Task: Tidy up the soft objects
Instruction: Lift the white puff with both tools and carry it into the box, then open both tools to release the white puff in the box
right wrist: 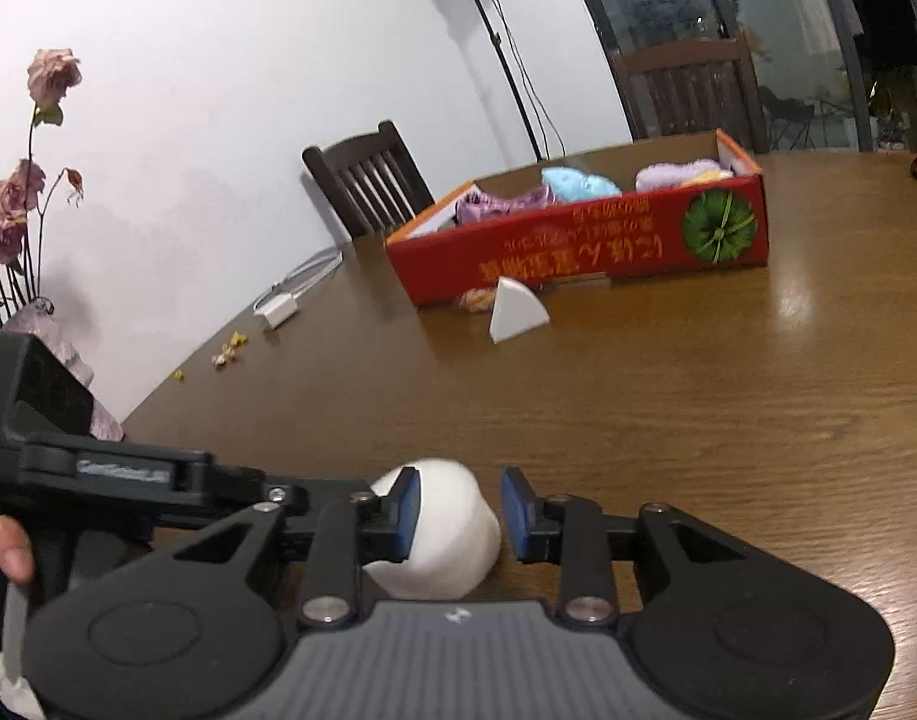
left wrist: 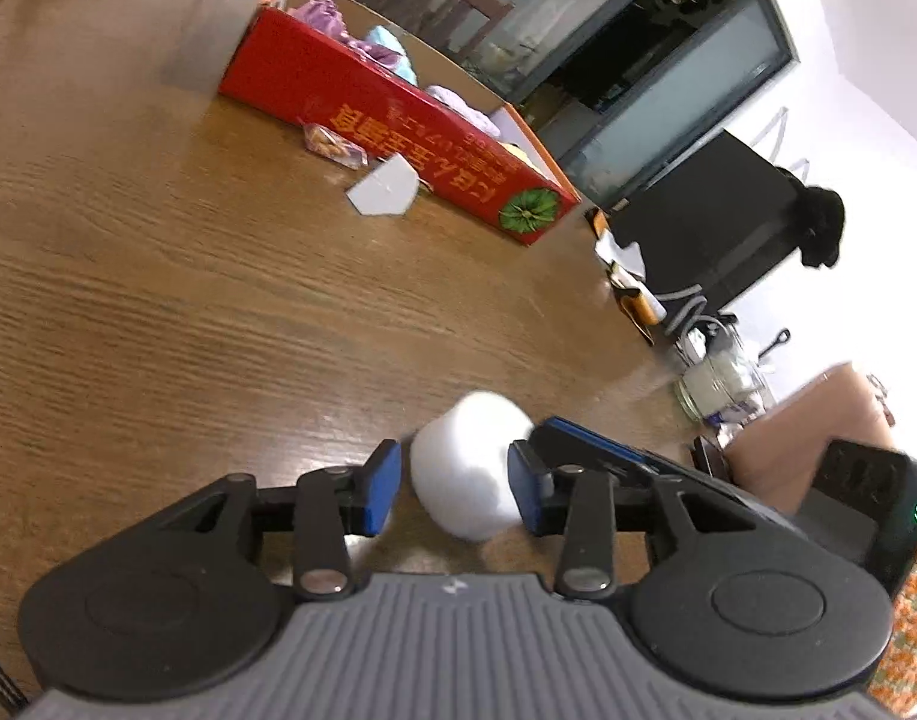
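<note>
A white soft roll (left wrist: 470,468) lies on the brown wooden table (left wrist: 188,300). My left gripper (left wrist: 455,483) is open around it, the right pad touching, a gap at the left pad. In the right wrist view the same roll (right wrist: 440,531) sits between the open jaws of my right gripper (right wrist: 461,513), near its left pad, with a gap on the right. The left gripper's body (right wrist: 128,474) comes in from the left there. A red cardboard box (left wrist: 392,120) holds purple, blue and yellow soft items; it also shows in the right wrist view (right wrist: 578,246).
A white paper wedge (right wrist: 515,315) and a small snack packet (left wrist: 332,144) lie in front of the box. A white charger with cable (right wrist: 275,309) and crumbs lie near the far edge. Dried roses in a vase (right wrist: 14,210) stand at left. Chairs stand behind the table.
</note>
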The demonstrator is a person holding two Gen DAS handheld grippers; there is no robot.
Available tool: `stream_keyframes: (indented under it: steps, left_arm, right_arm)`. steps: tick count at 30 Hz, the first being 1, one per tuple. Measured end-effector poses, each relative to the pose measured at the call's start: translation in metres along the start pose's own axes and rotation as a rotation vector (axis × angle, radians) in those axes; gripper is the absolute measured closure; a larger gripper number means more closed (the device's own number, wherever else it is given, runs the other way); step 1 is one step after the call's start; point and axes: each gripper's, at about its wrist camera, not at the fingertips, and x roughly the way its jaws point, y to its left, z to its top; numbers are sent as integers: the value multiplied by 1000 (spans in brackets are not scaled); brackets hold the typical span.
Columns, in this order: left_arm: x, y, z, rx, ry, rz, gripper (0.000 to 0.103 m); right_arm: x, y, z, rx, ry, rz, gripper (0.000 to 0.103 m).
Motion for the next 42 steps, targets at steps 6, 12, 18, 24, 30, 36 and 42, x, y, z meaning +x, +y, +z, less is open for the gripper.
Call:
stream_keyframes:
  steps: [6, 12, 18, 24, 30, 36, 42]
  left_arm:
    - [10, -4, -2, 30, 3, -19, 78]
    - [3, -25, 45, 133, -106, -92, 78]
    - [31, -43, 148, 282, -229, -68, 78]
    - [94, -7, 218, 293, -174, -29, 78]
    - [147, 27, 237, 245, -60, 60, 78]
    - [151, 28, 235, 310, -64, 78, 75]
    - [137, 19, 234, 345, -86, 137, 49]
  right_arm:
    - [9, -13, -5, 63, 16, 54, 82]
    - [2, -14, 33, 83, -66, 69, 84]
    - [26, -19, 136, -11, -220, 36, 84]
    - [105, -50, 197, 54, -212, -37, 84]
    - [181, -79, 194, 104, -62, -112, 82]
    - [193, -73, 187, 45, -13, -202, 83]
    - [185, -72, 192, 44, -25, -211, 75]
